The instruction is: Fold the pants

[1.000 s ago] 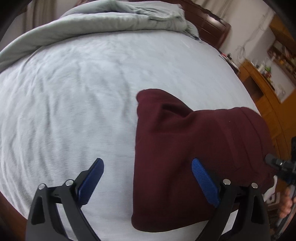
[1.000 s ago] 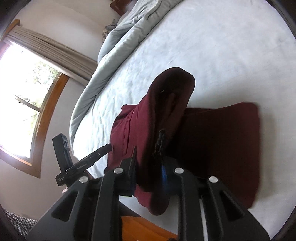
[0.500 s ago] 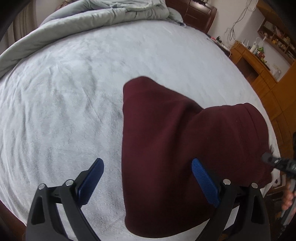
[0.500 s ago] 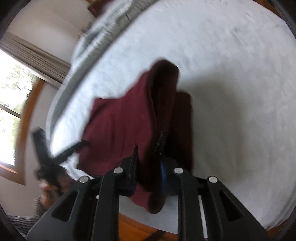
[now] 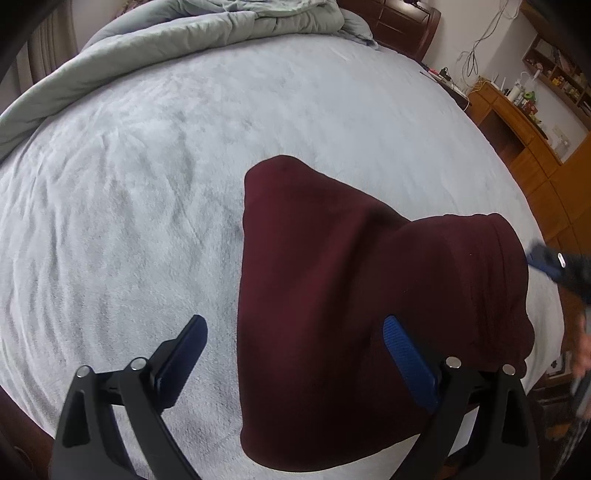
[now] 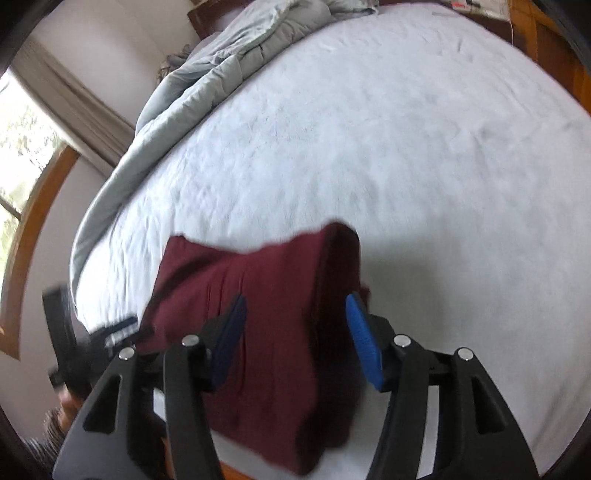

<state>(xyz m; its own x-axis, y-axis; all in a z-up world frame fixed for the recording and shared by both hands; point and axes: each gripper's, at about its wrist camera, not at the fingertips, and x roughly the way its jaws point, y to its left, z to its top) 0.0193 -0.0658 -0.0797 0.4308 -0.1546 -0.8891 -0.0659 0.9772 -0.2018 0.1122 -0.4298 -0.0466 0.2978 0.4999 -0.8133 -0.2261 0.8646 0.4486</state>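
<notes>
- The maroon pants (image 5: 332, 302) lay in a folded bundle on the bed (image 5: 147, 184), near its front edge, directly ahead of and partly between the fingers of both grippers.
- The left gripper (image 5: 295, 358) had its fingers spread wide with nothing gripped; the left finger sat over bare sheet, the right finger over the cloth. Judged: this hand was standing off, free to press or straighten.
- The right gripper (image 6: 295, 332) also had its fingers parted, with the bundle lying beyond them and no cloth pinched. Contact with the fabric could not be confirmed.
- The upper layer formed a raised ridge ahead of the right finger in the right wrist view. Judged: the fold was laid over but not flattened.
- The bundle's far-left corner ran to a point beyond the left gripper's fingers, so the edges did not look squared.
- A grey duvet (image 5: 184, 33) was heaped at the far end of the bed, well apart from the fingers, leaving open sheet for folding.
- Judged: the task was near its end, with smoothing left.
</notes>
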